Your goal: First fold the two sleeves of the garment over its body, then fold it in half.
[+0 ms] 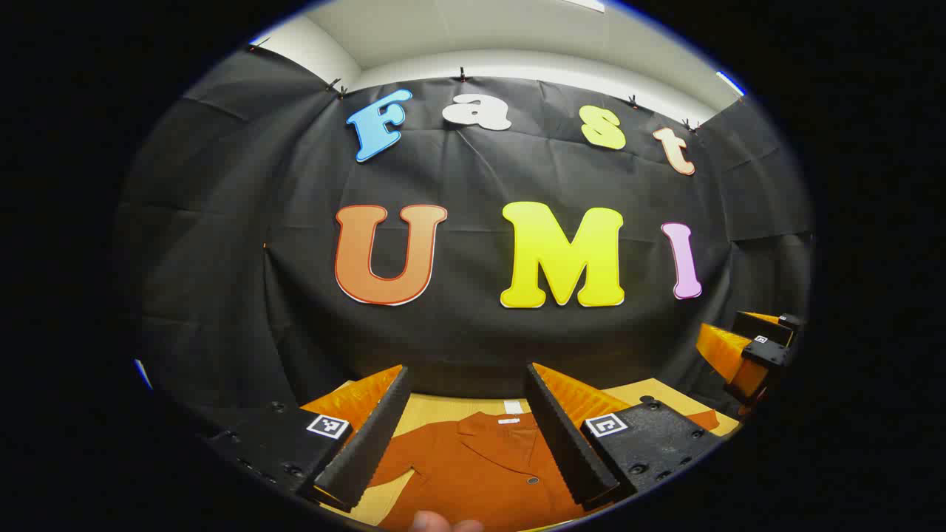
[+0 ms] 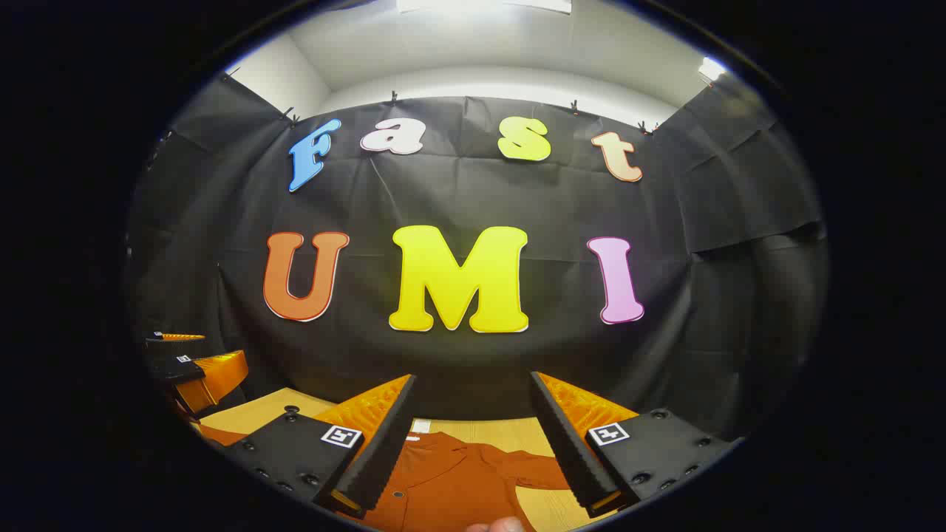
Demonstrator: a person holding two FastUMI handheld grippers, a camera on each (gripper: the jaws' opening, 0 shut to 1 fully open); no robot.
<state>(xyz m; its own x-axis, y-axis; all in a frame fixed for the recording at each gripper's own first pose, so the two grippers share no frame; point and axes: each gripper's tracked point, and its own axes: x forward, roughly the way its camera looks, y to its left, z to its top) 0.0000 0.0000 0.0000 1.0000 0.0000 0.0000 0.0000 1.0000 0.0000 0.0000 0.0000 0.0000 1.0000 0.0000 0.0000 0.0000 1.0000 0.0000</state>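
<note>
Both claws, left [image 1: 467, 436] and right [image 2: 473, 443], gape above the garment [image 1: 480, 465].

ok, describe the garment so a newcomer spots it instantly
Start at the black cloth wall, then drop to the wooden table below it. Lying flat there is the rust-orange shirt, collared and buttoned, with a small white tag beyond its collar.

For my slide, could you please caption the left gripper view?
Open left gripper above a flat garment on the table.

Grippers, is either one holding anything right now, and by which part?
Nothing is held. The left gripper and right gripper are both open above the garment lying on the table.
</note>
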